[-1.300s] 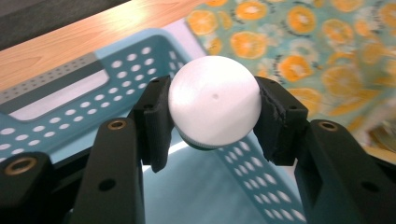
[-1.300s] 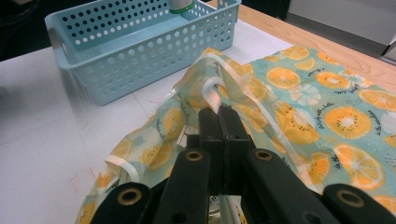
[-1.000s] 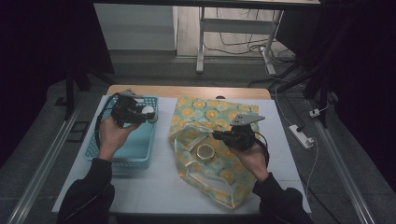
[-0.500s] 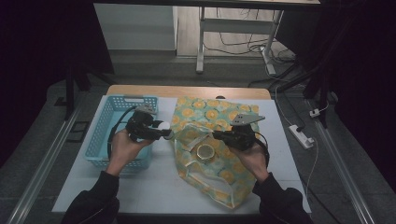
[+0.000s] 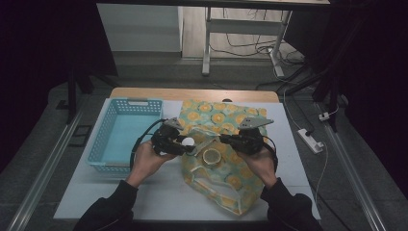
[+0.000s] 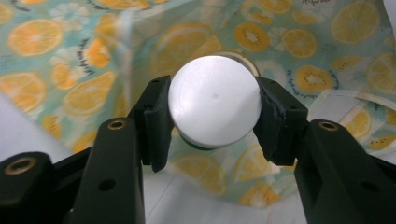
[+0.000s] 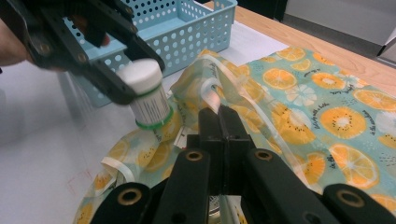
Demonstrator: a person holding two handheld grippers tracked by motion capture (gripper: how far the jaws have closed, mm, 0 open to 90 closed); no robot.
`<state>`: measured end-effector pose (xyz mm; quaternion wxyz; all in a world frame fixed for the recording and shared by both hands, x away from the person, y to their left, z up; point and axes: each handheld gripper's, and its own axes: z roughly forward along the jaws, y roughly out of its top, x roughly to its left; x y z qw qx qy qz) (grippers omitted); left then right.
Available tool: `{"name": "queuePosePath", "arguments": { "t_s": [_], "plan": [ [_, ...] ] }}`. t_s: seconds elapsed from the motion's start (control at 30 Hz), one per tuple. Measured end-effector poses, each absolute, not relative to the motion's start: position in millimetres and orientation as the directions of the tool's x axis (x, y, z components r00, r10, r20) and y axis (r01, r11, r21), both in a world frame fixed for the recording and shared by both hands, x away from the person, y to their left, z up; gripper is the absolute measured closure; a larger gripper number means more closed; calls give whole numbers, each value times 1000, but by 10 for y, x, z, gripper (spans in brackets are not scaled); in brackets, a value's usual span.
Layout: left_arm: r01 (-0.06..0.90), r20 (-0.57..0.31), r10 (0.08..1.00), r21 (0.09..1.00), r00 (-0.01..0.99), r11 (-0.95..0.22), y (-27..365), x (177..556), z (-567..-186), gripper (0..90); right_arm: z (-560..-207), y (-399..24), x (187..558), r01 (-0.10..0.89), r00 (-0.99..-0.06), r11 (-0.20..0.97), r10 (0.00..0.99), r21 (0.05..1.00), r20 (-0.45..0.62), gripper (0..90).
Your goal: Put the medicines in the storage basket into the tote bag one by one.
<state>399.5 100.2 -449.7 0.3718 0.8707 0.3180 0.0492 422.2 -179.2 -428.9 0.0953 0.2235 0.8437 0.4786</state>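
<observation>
My left gripper (image 5: 185, 144) is shut on a small white-capped bottle (image 5: 188, 142) and holds it just above the mouth of the orange-print bag (image 5: 226, 115). Both pads press the sides of the round white cap (image 6: 215, 100), with the bag's cloth (image 6: 70, 70) below. My right gripper (image 5: 223, 139) is shut on the bag's rim, lifting it. In the right gripper view its jaws (image 7: 223, 116) meet on the white-edged rim, and the bottle (image 7: 148, 105) with a green base band hangs in the left gripper (image 7: 126, 70). A ring-shaped roll (image 5: 210, 156) lies inside the bag.
A light blue perforated basket (image 5: 120, 132) stands left of the bag, its near wall (image 7: 187, 32) close behind the bottle. The white tabletop (image 5: 159, 192) spreads in front. A power strip (image 5: 310, 139) lies on the floor to the right.
The left gripper has carried the bottle from above the basket rightwards and down to the bag's mouth. The right gripper has kept still on the bag's rim.
</observation>
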Motion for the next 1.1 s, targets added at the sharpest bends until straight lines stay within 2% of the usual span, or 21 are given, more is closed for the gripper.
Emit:
{"name": "queuePosePath", "arguments": {
  "t_s": [0.57,1.1],
  "plan": [
    [499,-141,568,673,811,-546,544,4268,-4636,506,-4278,-1797,4216,282,-879,435,474,855,49,894],
    [496,-88,610,678,788,-542,359,4552,-4693,505,-4280,-1804,4220,280,-876,433,480,857,44,894]
  ]
}}
